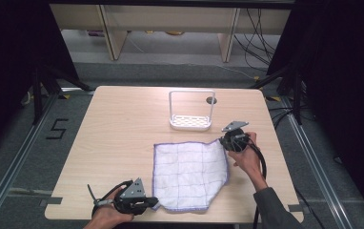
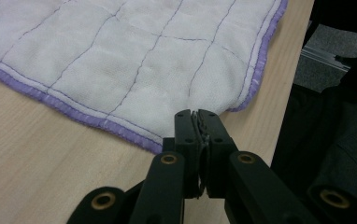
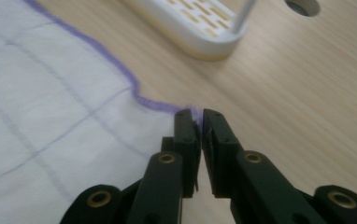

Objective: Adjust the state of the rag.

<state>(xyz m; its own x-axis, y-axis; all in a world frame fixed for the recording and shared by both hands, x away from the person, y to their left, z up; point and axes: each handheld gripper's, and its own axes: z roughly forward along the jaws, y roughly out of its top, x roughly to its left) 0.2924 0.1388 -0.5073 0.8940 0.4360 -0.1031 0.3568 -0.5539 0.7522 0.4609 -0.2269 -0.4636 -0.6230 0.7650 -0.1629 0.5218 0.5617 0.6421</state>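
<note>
A white quilted cloth (image 1: 189, 174) with purple edging lies flat on the near half of the wooden table (image 1: 118, 124). My left gripper (image 1: 154, 202) lies low at the table's front edge, its jaws shut on the cloth's near left corner. In the left gripper view the cloth (image 2: 120, 60) spreads away from the closed tips (image 2: 197, 114). My right gripper (image 1: 224, 140) is at the cloth's far right corner. In the right gripper view its jaws (image 3: 196, 114) stand almost together, with the purple-edged corner of the cloth (image 3: 41, 116) pinched at the tips.
A white rack (image 1: 191, 121) with a slotted base and a tall wire frame stands just behind the cloth; its base (image 3: 190, 28) lies close ahead of the right gripper. A round cable hole (image 1: 211, 100) sits behind it. The table's front edge runs right below the left gripper.
</note>
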